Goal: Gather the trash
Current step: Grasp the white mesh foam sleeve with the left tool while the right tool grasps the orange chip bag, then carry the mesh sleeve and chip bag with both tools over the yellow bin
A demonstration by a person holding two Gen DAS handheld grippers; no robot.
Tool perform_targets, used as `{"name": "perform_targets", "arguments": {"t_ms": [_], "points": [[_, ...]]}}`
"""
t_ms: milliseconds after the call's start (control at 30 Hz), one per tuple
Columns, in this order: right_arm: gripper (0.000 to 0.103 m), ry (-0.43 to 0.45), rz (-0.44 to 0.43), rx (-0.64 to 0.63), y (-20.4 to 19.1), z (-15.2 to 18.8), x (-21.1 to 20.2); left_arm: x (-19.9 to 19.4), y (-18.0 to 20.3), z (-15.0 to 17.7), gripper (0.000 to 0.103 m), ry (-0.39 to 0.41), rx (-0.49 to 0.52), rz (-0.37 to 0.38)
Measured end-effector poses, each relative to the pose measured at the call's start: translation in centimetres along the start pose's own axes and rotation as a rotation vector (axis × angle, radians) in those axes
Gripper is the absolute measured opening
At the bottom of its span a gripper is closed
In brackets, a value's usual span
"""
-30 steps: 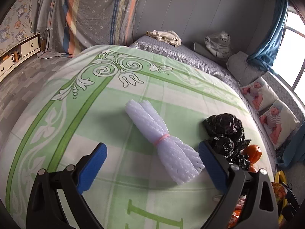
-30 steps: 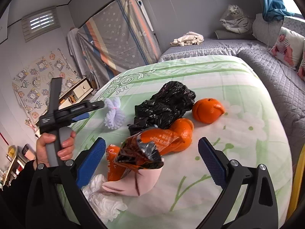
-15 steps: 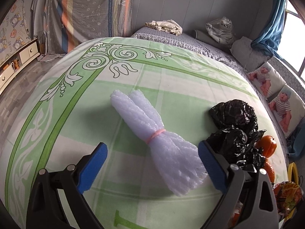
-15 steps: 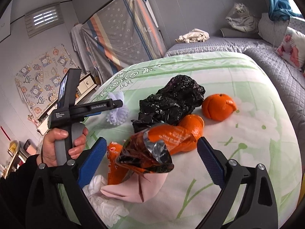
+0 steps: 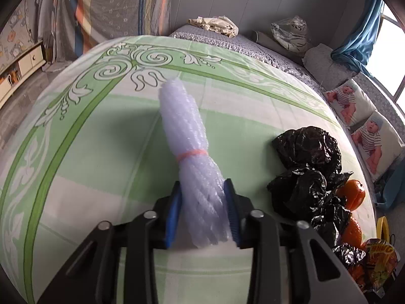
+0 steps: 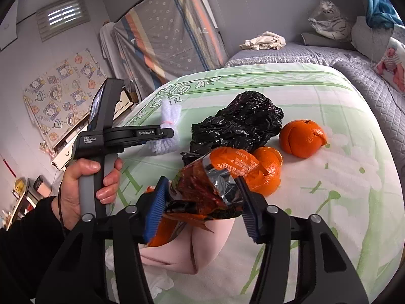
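Foam netting [image 5: 195,157] sits pinched in left hand-held gripper [image 5: 202,210]; right hand-held gripper [image 6: 202,202] pinches snack wrapper [image 6: 205,192].

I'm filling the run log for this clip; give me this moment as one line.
left gripper: just closed on foam net bundle | right gripper: just closed on snack wrapper | black bag: untouched

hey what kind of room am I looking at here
Most likely a bedroom in a home. The trash lies on a bed with a green patterned sheet, cushions printed with babies line the wall side, and a plush tiger sits at the far end.
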State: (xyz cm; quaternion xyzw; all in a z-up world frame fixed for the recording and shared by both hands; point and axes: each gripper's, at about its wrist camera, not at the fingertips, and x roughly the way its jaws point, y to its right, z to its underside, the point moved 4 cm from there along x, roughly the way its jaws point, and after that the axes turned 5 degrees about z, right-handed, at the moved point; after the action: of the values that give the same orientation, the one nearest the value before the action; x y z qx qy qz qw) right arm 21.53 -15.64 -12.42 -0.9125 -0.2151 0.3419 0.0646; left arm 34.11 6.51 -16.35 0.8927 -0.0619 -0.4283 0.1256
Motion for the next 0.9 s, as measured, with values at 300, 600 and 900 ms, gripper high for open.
{"name": "perform_targets", "arguments": {"t_ms": [300, 600, 900], "points": [[0.038, 0.051, 0.007, -0.014, -0.1, -0.4, -1.6, -1.9, -0.3, -0.2, 0.016, 0.037, -0.020, 0.014], [0.037, 0.100, 0.025, -0.009, -0.1, -1.0, -3.9, -5.0, 0.3, 0.0, 0.016, 0.088, -0.010, 0.035], [0.037, 0.150, 0.039, 0.006, 0.8, -1.5, -6.4, -7.9, 1.0, 0.0, 0.016, 0.143, -0.001, 0.059]]}}
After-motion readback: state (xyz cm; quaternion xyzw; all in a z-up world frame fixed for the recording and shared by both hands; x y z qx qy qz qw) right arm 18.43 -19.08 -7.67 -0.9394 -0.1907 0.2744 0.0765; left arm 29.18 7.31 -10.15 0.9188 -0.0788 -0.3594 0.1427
